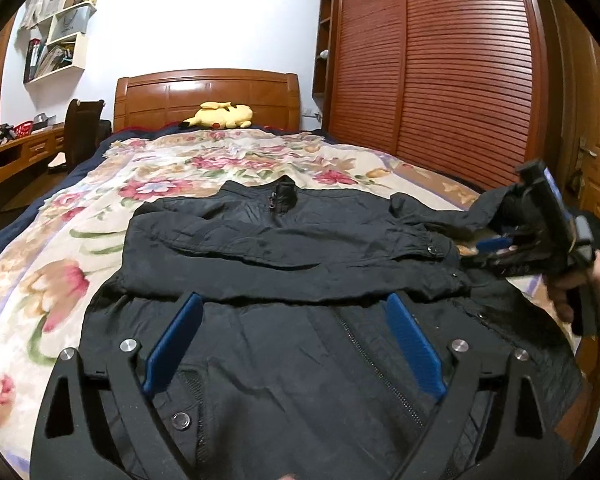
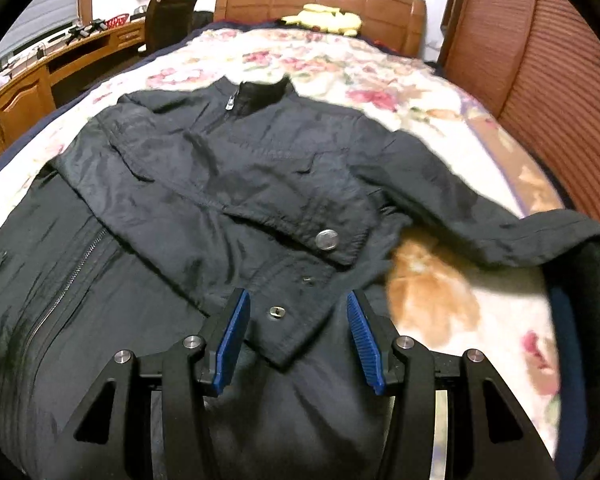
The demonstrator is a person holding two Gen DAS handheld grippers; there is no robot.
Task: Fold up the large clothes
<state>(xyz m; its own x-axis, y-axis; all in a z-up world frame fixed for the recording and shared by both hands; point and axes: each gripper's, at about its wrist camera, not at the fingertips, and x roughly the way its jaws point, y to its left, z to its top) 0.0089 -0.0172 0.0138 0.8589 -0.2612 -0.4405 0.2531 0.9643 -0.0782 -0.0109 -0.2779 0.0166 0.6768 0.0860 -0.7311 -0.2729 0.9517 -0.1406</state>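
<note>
Black jacket (image 2: 228,184) flat on floral bedspread (image 1: 60,248), one sleeve folded across chest; left gripper (image 1: 296,344) and right gripper (image 2: 298,338) both spread apart, empty.

both jaws spread: left gripper (image 1: 294,344) low, right gripper (image 2: 298,344) alongside.

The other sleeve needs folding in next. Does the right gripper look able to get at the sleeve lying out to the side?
Probably yes. The right gripper is open, and the outstretched sleeve lies flat on the floral quilt just to its right, nothing covering it.
</note>
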